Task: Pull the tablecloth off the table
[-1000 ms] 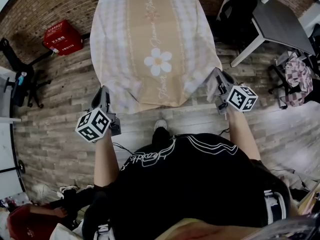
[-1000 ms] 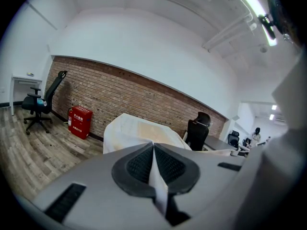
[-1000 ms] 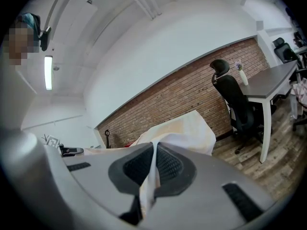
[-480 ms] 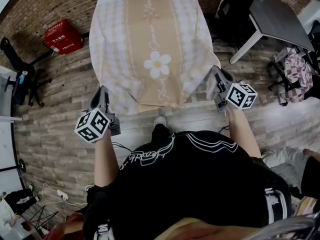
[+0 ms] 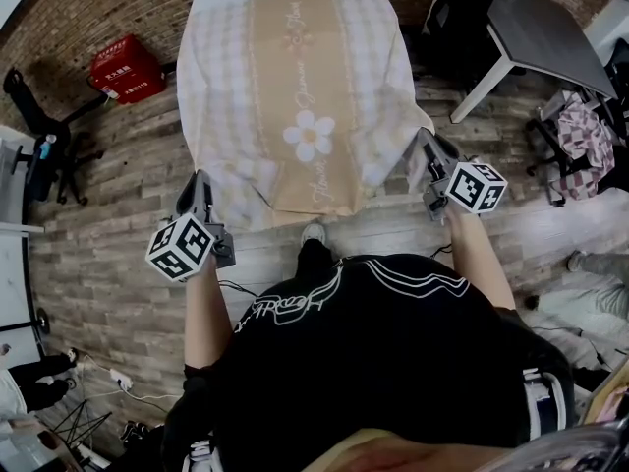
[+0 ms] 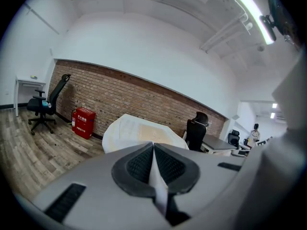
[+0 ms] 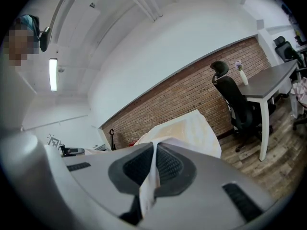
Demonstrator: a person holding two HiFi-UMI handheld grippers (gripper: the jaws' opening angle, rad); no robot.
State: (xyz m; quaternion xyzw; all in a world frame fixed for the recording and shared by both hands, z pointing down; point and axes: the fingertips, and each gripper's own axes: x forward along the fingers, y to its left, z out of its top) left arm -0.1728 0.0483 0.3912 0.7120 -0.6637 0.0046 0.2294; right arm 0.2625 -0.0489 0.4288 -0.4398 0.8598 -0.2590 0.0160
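Bright, even light across the head view: the tablecloth (image 5: 295, 87) reads pale and clean, no glare, with only soft shadows on the wooden floor (image 5: 108, 264). Heavy fisheye bend here, and the corners go dark. In the left gripper view a ceiling tube lamp (image 6: 249, 8) burns blown-out white; the right gripper view catches another lamp (image 7: 53, 74) glowing overhead. Both gripper views sit inside a black round vignette. Up close, the left gripper (image 6: 153, 164) and right gripper (image 7: 154, 164) look soft, while the brick wall (image 6: 120, 99) stays fairly sharp.
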